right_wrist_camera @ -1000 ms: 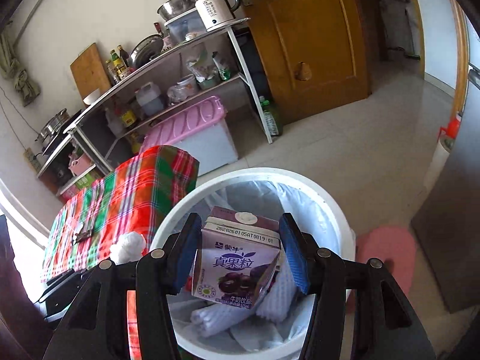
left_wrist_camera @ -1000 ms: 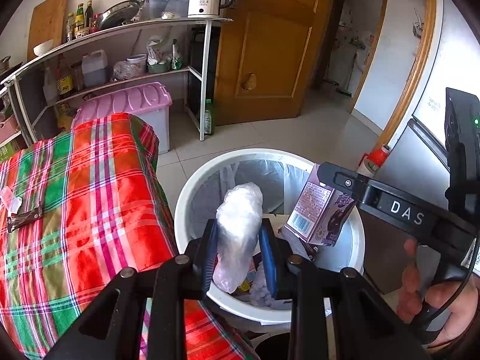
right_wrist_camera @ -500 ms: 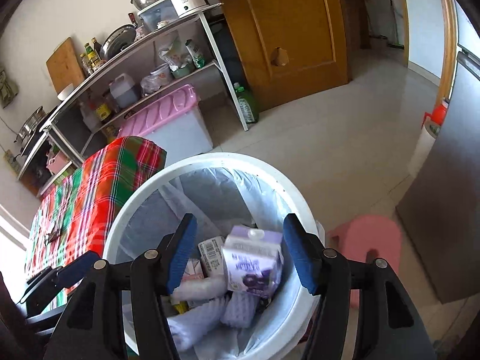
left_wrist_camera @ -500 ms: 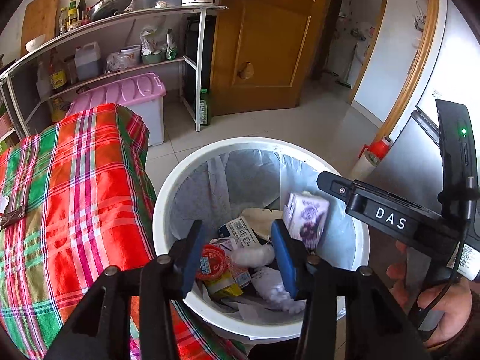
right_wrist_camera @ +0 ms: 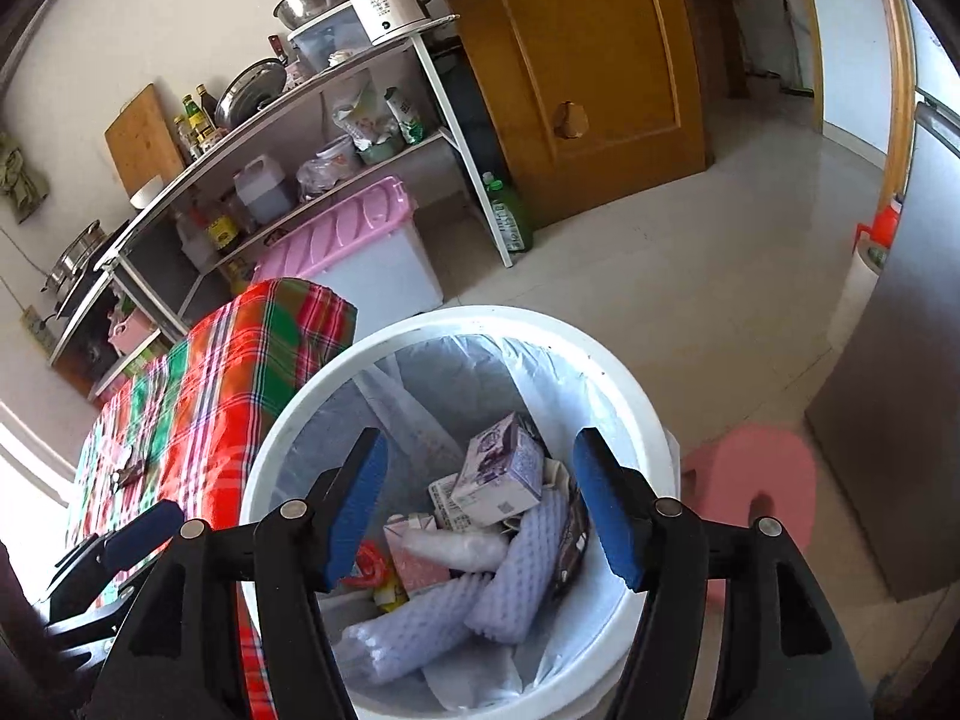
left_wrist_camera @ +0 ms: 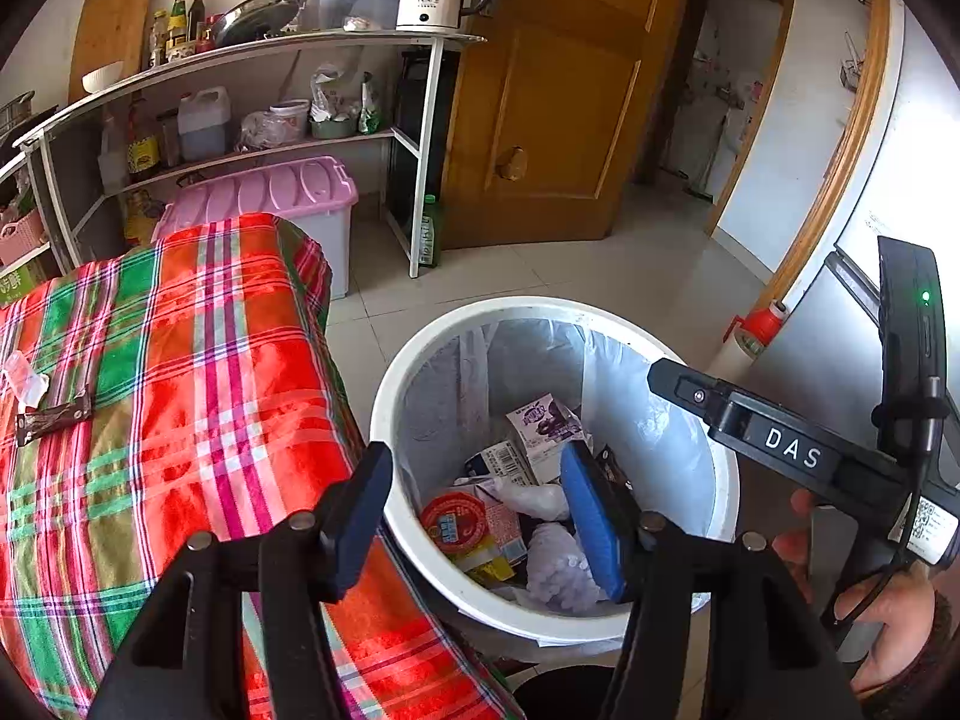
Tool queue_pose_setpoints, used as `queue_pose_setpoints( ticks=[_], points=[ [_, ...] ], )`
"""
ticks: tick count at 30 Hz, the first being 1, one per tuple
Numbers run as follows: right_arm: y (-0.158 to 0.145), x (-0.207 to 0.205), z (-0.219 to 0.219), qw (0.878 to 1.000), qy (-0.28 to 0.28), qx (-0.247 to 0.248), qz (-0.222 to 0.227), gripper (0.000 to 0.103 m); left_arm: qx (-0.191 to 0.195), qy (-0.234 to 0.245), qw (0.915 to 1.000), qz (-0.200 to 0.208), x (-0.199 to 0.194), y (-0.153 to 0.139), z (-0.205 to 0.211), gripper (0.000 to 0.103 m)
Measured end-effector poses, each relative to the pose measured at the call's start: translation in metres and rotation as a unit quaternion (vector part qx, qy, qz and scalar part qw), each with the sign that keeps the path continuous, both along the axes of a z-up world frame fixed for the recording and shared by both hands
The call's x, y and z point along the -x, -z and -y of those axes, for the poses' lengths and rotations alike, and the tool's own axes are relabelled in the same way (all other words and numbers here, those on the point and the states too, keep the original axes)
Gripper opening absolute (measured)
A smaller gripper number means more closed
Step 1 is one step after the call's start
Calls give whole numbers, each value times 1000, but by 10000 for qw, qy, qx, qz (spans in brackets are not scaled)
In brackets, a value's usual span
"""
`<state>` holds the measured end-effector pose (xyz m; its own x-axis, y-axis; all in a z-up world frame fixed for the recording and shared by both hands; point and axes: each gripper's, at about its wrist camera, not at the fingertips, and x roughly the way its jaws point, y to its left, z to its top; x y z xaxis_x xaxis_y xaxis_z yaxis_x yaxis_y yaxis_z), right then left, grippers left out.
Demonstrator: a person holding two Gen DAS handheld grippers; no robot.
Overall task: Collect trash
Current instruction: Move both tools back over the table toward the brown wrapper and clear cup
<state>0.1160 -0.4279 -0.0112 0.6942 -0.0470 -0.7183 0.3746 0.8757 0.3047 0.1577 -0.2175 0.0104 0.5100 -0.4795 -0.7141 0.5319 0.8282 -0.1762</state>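
A white bin (left_wrist_camera: 540,306) (right_wrist_camera: 480,315) with a clear liner stands on the floor beside the plaid-covered table (left_wrist_camera: 180,390). My left gripper (left_wrist_camera: 474,480) hangs over the bin's near rim. Its jaws are opening and nothing is between them. My right gripper (right_wrist_camera: 480,450) is above the bin's middle, jaws also opening and empty. Down in the bin a purple drink carton (right_wrist_camera: 504,471) (left_wrist_camera: 543,420) lies on other trash, with a clear plastic wrap (right_wrist_camera: 456,549) and a white foam sleeve (right_wrist_camera: 516,564). On the cloth lie a brown wrapper (left_wrist_camera: 54,420) and a clear plastic scrap (left_wrist_camera: 24,375).
A pink stool (right_wrist_camera: 750,474) and a grey fridge (right_wrist_camera: 900,420) stand right of the bin. Behind the table are a pink-lidded box (left_wrist_camera: 270,192) and a loaded shelf rack (left_wrist_camera: 300,48). A wooden door (left_wrist_camera: 552,90) is beyond bare floor tiles.
The left gripper let go of a clear plastic bag and the right let go of the purple carton. Both now lie in the bin. Both pairs of jaws stand wider.
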Motion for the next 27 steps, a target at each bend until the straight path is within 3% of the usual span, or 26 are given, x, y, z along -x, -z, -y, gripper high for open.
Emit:
queue_pose_setpoints(
  ticks=[18,27],
  points=[
    [-15,-29,-100,9935,-1119,-9,228,65,49,-1214,9925,123,-17,-3,-136,62],
    [-28,-59,-179,9749,-2180,-170,423,65,116,-1845,9826,185,-36,-7,-216,63]
  ],
)
